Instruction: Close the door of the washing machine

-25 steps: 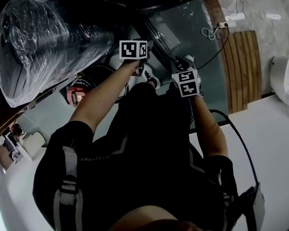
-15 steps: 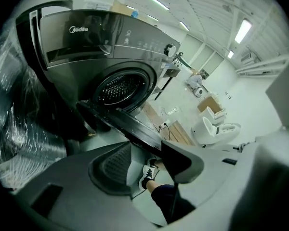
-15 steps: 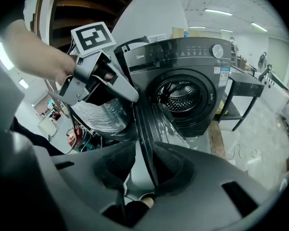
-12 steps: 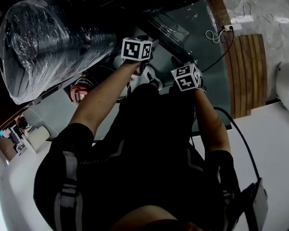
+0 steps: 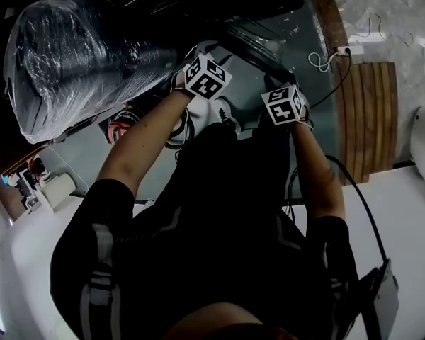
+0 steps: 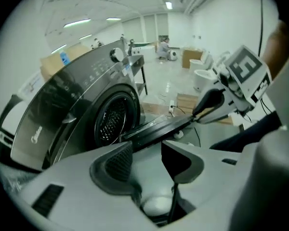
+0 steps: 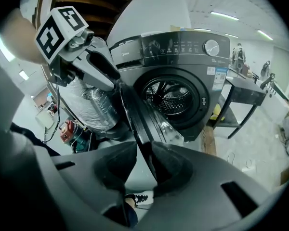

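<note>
Grey workshop floor (image 5: 324,133) lies beneath a person in dark clothes, seen from above, who holds a gripper in each hand. Nearest, the left gripper (image 6: 144,153) has its jaws apart with nothing between them. The edge of the door (image 6: 159,128) lies just beyond their gap. The right gripper (image 7: 143,155) has just been closing its jaws. The door's rim fills the narrow gap between them, clamped between the pads. The door stands swung open, edge-on to the person, in front of the dark washing machine (image 7: 183,57). Behind it, the round opening shows the shiny perforated drum (image 7: 169,97). Beside the machine, to the person's left, lies a large bundle wrapped in clear plastic (image 5: 78,55). Farther off to the right, a wooden board (image 5: 365,112) rests on the floor, with a white power strip (image 5: 343,50) and its coiled cable near it. A black metal table frame (image 7: 245,102) stands at the machine's other side.
</note>
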`<act>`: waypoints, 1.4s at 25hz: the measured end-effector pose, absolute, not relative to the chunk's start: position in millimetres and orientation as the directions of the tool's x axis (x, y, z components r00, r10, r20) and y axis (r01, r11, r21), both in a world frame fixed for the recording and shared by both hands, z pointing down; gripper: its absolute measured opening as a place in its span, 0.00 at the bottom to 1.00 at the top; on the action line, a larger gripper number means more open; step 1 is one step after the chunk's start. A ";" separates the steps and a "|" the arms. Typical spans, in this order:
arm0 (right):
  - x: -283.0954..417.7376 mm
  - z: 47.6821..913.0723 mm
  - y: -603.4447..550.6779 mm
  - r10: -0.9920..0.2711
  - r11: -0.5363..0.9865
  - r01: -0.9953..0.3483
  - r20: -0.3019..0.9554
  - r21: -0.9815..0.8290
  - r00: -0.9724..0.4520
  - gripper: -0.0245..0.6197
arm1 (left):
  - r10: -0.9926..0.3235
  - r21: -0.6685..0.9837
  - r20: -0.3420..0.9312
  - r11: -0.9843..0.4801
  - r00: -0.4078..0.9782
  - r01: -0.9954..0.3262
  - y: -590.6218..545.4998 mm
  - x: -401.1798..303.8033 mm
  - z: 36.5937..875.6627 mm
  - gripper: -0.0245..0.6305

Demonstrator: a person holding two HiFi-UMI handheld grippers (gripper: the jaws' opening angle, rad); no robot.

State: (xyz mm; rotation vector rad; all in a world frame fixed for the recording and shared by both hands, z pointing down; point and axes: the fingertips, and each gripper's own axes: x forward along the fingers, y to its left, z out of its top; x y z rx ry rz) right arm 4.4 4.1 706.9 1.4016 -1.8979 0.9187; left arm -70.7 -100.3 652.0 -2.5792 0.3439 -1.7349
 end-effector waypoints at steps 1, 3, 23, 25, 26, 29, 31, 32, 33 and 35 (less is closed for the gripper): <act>7.7 707.2 2.0 -0.544 0.207 -0.962 0.796 -0.180 -0.266 0.20 | -0.175 -0.138 0.921 -0.982 0.347 -0.129 -99.3 -67.6 653.8 0.33; 13.6 707.2 -2.1 -0.534 0.214 -0.959 0.800 -0.185 -0.274 0.20 | -0.132 -0.108 0.938 -0.990 0.322 -0.092 -97.4 -61.5 657.9 0.33; 89.2 707.4 -31.4 -0.514 0.121 -0.975 0.829 -0.186 -0.222 0.15 | -0.239 -0.269 0.959 -0.937 0.151 0.222 -130.0 -25.2 675.8 0.24; 94.6 704.0 -36.1 -0.529 0.097 -0.976 0.821 -0.194 -0.216 0.14 | -0.239 -0.269 0.958 -0.941 0.160 0.207 -133.1 -21.6 677.0 0.24; 95.4 701.7 -39.8 -0.539 0.091 -0.974 0.813 -0.206 -0.222 0.13 | -0.244 -0.274 0.956 -0.941 0.161 0.198 -135.2 -20.6 678.3 0.23; 96.2 700.2 -52.3 -0.550 0.058 -0.970 0.803 -0.238 -0.230 0.11 | -0.266 -0.294 0.950 -0.937 0.161 0.188 -142.9 -15.4 676.7 0.23; 101.1 702.9 -60.2 -0.550 0.016 -0.969 0.807 -0.247 -0.215 0.10 | -0.249 -0.276 0.955 -0.946 0.164 0.171 -147.4 -11.0 675.9 0.23; 104.1 704.3 -64.1 -0.551 -0.003 -0.967 0.807 -0.255 -0.212 0.10 | -0.233 -0.259 0.958 -0.953 0.164 0.159 -149.6 -9.1 676.6 0.23; 106.7 705.4 -68.3 -0.554 -0.019 -0.964 0.805 -0.266 -0.211 0.08 | -0.216 -0.241 0.962 -0.959 0.166 0.148 -151.7 -7.0 677.0 0.23; 110.9 706.4 -77.2 -0.565 -0.049 -0.957 0.798 -0.285 -0.209 0.06 | -0.190 -0.215 0.967 -0.967 0.171 0.138 -156.3 -3.3 676.3 0.23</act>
